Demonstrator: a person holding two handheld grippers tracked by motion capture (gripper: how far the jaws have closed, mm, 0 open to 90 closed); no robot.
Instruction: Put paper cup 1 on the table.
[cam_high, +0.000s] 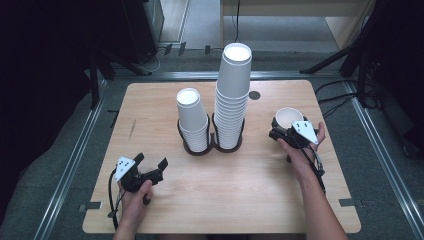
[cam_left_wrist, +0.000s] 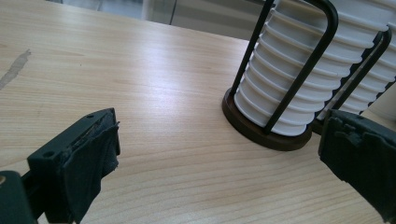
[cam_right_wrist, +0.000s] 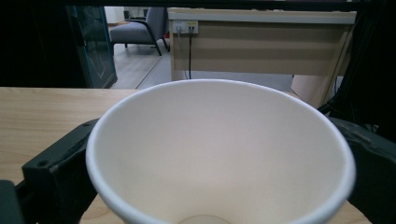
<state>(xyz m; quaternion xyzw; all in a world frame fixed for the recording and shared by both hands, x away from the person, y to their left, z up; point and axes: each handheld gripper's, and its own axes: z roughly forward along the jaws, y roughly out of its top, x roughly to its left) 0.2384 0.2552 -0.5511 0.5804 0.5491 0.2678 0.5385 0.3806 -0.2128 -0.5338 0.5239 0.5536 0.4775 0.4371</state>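
A single white paper cup (cam_high: 289, 116) stands upright on the wooden table (cam_high: 150, 105) at the right. My right gripper (cam_high: 284, 127) is around it with its jaws wide, one on each side of the cup. In the right gripper view the cup (cam_right_wrist: 219, 121) sits between the two black jaws of the gripper (cam_right_wrist: 219, 154), and I see no pad pressing on it. My left gripper (cam_high: 151, 161) rests low at the front left, open, with nothing between its fingers. The left gripper (cam_left_wrist: 222, 133) points toward the short stack of cups (cam_left_wrist: 289, 70).
A dark wire holder (cam_high: 210, 145) at the table's middle keeps two stacks of white cups: a short stack (cam_high: 192, 120) on the left and a tall stack (cam_high: 232, 95) on the right. A small dark disc (cam_high: 254, 95) lies behind them. Bare wood lies in front.
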